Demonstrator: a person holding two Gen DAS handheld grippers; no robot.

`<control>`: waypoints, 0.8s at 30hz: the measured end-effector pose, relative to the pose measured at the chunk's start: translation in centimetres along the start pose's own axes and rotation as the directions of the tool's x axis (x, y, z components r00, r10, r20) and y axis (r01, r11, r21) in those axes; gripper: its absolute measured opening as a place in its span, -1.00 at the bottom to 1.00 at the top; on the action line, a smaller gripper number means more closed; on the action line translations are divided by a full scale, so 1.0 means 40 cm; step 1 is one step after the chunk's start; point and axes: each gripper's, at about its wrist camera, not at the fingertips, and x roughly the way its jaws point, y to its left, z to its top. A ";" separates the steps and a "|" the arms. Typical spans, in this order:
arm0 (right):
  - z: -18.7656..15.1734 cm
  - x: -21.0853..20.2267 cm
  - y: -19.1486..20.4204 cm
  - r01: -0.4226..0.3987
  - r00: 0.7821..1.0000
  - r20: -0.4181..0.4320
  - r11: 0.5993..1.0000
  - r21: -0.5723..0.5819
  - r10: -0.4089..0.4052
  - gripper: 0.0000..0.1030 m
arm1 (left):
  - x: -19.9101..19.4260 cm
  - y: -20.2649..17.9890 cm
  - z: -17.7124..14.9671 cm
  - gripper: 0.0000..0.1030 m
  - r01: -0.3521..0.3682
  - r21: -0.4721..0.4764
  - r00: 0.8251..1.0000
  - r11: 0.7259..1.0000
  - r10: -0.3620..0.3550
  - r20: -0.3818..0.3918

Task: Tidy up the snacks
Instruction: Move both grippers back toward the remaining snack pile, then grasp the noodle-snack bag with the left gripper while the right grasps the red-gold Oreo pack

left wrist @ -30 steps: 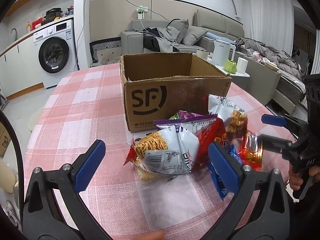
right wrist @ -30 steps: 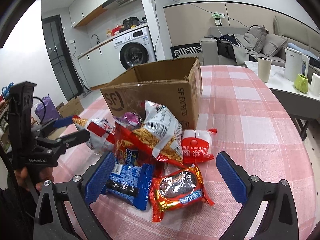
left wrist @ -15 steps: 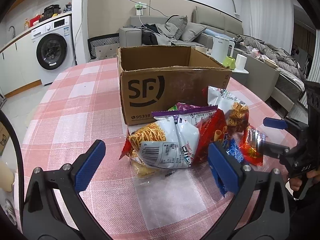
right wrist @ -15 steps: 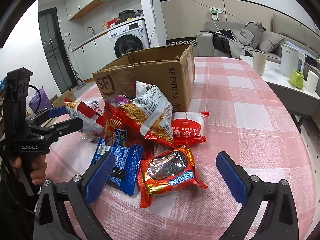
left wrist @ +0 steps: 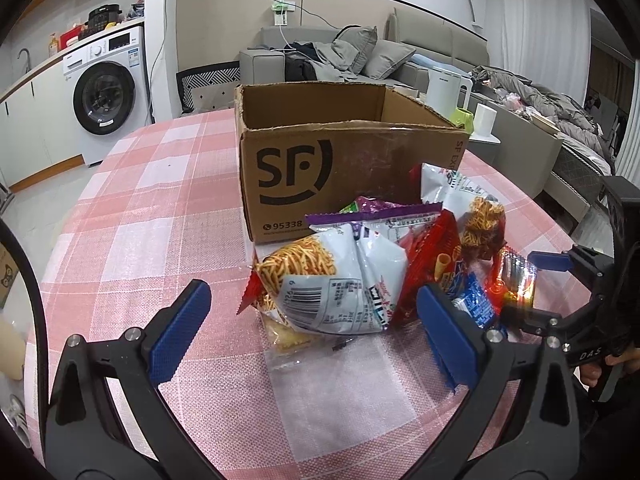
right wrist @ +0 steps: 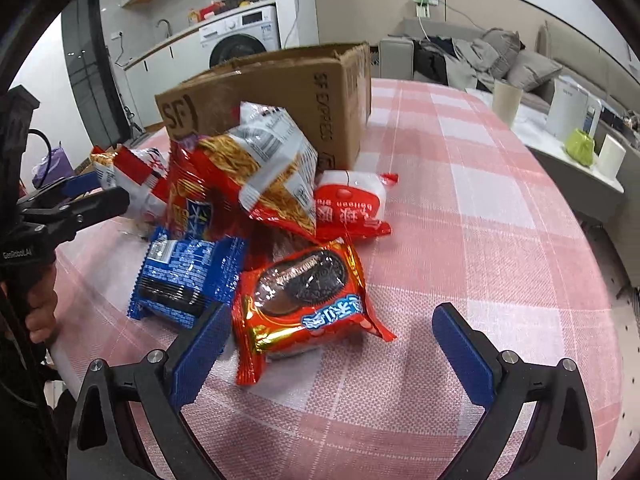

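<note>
Now the snacks lie in one heap on the pink checked tablecloth (left wrist: 160,208), just in front of the open cardboard box (left wrist: 352,168), and none of them is held. Nearest to the right gripper (right wrist: 332,352) is the red cookie packet (right wrist: 308,300). Compared with a second ago this packet is much closer and larger in the right wrist view, and it sits between the two blue pads, which are spread wide and hold nothing. So the right gripper has come forward to this packet; I judge that it will be the first one to pick. Its left pad is very near the blue cookie packet (right wrist: 188,276), perhaps touching it, but the view does not let me be sure.

The left gripper (left wrist: 312,332) has also moved closer to the heap. Its fingers are wide open too, and empty, on both sides of the white noodle-snack bag (left wrist: 340,280), which leans on the red bags behind it.

Inside, the box shows only bare walls; its floor is hidden. I think the sorting is only at its beginning.
</note>
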 end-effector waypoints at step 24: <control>0.008 -0.003 0.008 -0.040 0.998 0.044 0.999 -0.034 0.041 0.00 | 0.031 0.020 -0.008 0.99 0.006 -0.028 1.000 1.000 -0.006 -0.011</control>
